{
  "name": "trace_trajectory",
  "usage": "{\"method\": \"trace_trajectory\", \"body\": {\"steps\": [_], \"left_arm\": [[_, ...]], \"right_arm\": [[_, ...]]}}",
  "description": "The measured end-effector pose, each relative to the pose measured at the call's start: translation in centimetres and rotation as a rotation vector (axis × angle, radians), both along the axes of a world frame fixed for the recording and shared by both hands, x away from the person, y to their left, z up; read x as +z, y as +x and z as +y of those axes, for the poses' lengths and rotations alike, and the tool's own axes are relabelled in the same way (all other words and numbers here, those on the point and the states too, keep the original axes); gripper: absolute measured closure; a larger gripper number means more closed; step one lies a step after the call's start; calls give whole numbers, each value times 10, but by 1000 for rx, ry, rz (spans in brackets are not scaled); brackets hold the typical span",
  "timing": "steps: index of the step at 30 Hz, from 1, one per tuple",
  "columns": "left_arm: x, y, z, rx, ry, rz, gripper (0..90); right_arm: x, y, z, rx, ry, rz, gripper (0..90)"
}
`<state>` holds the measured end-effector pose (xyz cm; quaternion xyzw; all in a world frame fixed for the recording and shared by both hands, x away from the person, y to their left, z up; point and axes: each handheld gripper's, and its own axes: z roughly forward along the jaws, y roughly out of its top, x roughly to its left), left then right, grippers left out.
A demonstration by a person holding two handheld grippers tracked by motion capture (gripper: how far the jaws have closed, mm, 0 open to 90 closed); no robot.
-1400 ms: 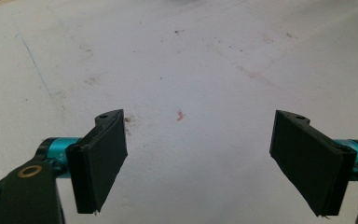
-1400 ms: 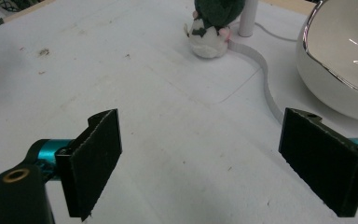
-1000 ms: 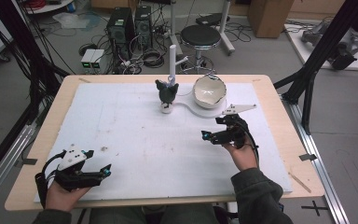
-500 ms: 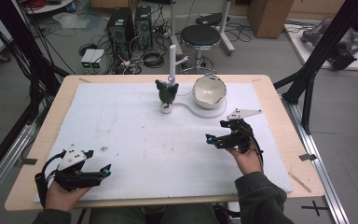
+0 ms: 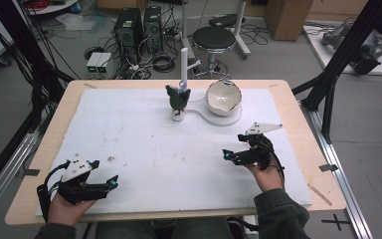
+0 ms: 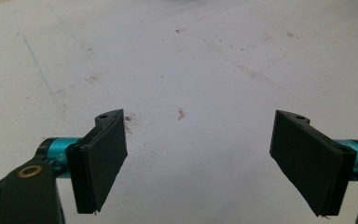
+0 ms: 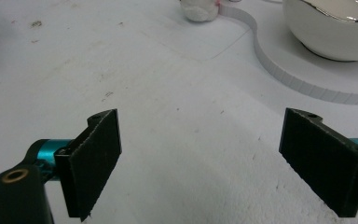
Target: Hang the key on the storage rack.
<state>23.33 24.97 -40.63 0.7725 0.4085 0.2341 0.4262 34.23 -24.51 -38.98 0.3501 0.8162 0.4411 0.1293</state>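
1. Our left gripper (image 5: 102,185) sits at the near left corner of the white mat (image 5: 129,129), jaws spread wide with nothing between them; in the left gripper view we see bare, lightly stained mat ahead.
2. The dark figurine (image 5: 178,98) stands upright at the far middle of the mat, on a small white base, its long axis vertical. A white post (image 5: 183,67) rises just behind it. We cannot tell which way it faces.
3. The white bowl (image 5: 224,97) rests on a raised white pad (image 5: 231,118) just right of the figurine, mouth up and tilted slightly toward us.
4. Our right gripper (image 5: 231,156) hovers at the near right, jaws wide apart and empty, pointing left. The bowl lies beyond it and the figurine far and left, so we judge this hand much nearer to both.
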Motion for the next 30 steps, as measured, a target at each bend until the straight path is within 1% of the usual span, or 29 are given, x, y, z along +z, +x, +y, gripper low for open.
{"method": "trace_trajectory", "body": {"steps": [2,5,6,8,14,16,17,19,22,27,30], "left_arm": [[0,0,0,-6,10,0,190],[0,0,0,-5,13,1,190],[0,0,0,-5,13,2,190],[0,0,0,-7,11,1,190],[0,0,0,-4,5,3,190],[0,0,0,-4,4,3,190],[0,0,0,-4,4,3,190],[0,-1,0,-6,3,2,190],[-1,-1,1,-6,3,3,190],[-1,-1,1,-10,7,5,191],[-1,-1,1,-12,10,6,191]], "right_arm": [[-2,-3,-1,-3,-1,3,120],[-4,-5,-3,-4,-4,7,120],[-5,-6,-4,0,-4,1,119],[-6,-8,-5,-4,-2,7,120],[-10,-12,-8,-4,2,-1,119],[-10,-14,-9,-7,4,6,119],[-11,-15,-10,-4,3,-1,119],[-11,-17,-11,-10,2,9,119],[-13,-18,-14,-6,5,-1,119],[-15,-22,-17,-17,9,11,119],[-16,-24,-20,-16,6,1,119]]}}
